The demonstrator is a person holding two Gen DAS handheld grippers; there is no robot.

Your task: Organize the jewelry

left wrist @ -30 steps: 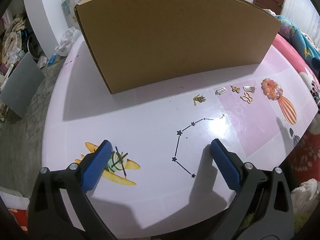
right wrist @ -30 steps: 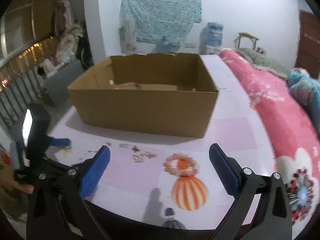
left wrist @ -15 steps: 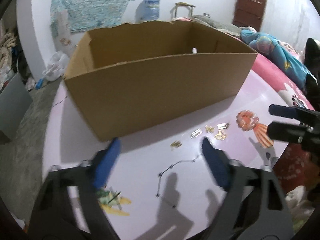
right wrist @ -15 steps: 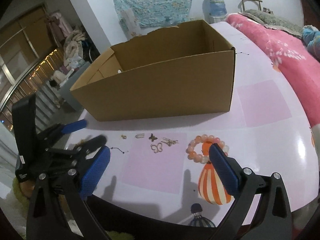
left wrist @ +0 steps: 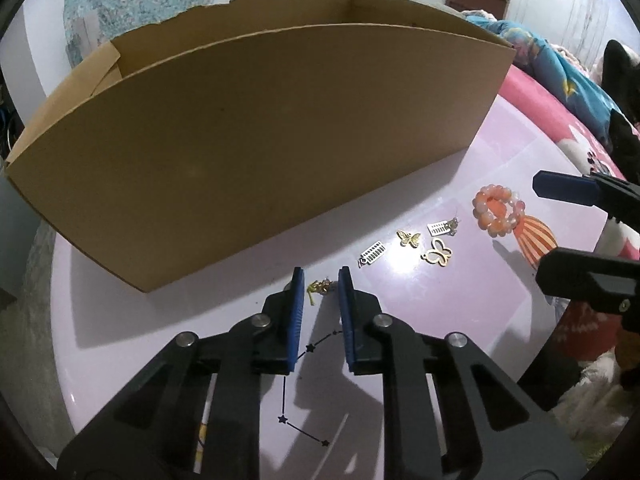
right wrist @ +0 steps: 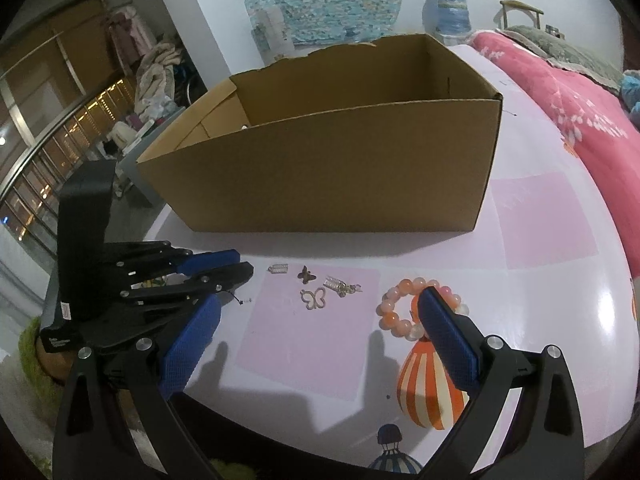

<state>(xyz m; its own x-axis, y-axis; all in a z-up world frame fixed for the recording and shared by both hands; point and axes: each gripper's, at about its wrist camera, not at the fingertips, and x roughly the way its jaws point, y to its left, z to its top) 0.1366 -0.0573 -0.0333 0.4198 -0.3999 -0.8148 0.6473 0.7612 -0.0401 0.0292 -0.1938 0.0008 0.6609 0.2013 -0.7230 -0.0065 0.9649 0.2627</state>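
Note:
Small jewelry lies on the pink table (left wrist: 400, 300) in front of an open cardboard box (left wrist: 256, 152). My left gripper (left wrist: 321, 280) is closing; a tiny gold charm (left wrist: 319, 288) sits between its blue tips with gaps on both sides. To the right lie a silver bar charm (left wrist: 373, 253), a gold butterfly (left wrist: 409, 238), an outline butterfly (left wrist: 438, 255), another silver piece (left wrist: 440, 227) and a pink bead bracelet (left wrist: 498, 216). My right gripper (right wrist: 320, 297) stands wide open low over the outline butterfly (right wrist: 314, 298), its right finger in front of the bracelet (right wrist: 400, 308).
The box (right wrist: 332, 184) has a white bead showing inside at its back left. A pink bed (right wrist: 568, 92) runs along the right. The table edge curves close below both grippers. Printed balloon (right wrist: 430, 392) and star-line pictures mark the tabletop.
My left gripper moved forward to the gold charm near the box and its jaws narrowed from wide to a small gap. My right gripper sank toward the table by the bracelet.

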